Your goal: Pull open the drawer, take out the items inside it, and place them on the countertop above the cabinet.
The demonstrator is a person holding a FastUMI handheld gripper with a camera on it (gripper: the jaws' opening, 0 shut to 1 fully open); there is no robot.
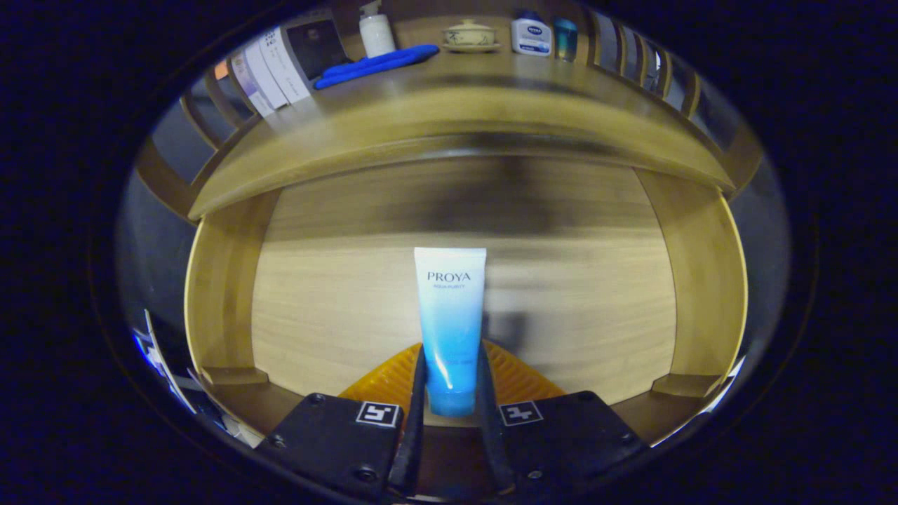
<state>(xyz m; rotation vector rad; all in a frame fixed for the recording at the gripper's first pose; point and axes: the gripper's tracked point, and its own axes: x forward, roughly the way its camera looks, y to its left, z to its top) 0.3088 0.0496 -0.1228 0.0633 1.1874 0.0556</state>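
I see the tube's [450, 319] lower end hidden between my gripper's [450, 379] fingers [418, 382]. The countertop [463, 105] is motion-blurred. The books [270, 70] and the bottles [540, 35] behind are too small to read.

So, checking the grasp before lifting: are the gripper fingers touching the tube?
Touching. The gripper view shows both fingers pressed against the sides of the blue tube, which sits between them.

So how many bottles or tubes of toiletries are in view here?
4. A blue tube clamped in the gripper over the open drawer; a pump bottle, white bottle and teal bottle along the countertop's back.
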